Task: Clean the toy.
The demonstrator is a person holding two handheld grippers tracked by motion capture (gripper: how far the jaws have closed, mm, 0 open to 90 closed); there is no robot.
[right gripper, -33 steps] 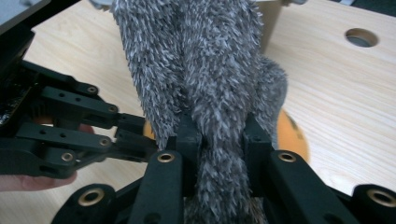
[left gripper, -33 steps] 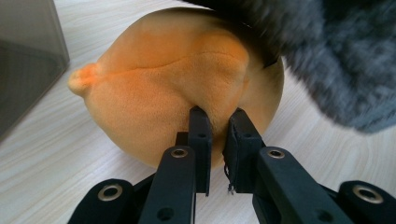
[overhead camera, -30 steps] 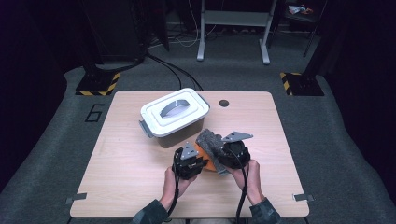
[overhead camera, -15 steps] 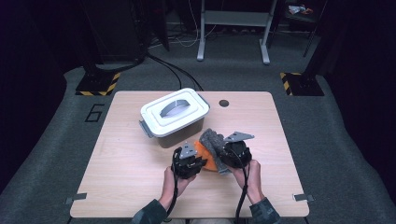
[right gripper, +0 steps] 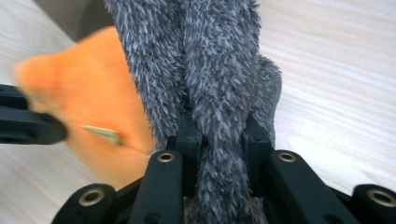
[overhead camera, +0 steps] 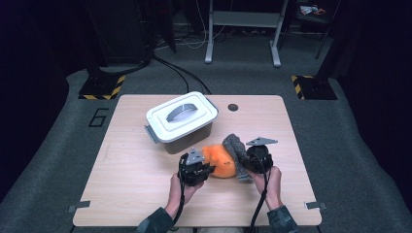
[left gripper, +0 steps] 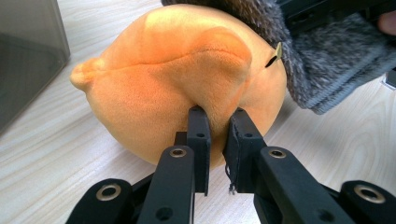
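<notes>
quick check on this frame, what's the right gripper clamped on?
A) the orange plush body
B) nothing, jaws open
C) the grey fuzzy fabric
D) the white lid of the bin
C: in the right gripper view, the right gripper has its two black jaws pinched on the grey fuzzy fabric, while the left gripper pinches the orange plush beside it.

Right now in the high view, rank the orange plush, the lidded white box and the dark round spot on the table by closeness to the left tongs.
1. Orange plush: pinched in the left tongs, just to their right.
2. Lidded white box: behind them, slightly left.
3. Dark round spot: farthest, near the table's far edge, to the right.
</notes>
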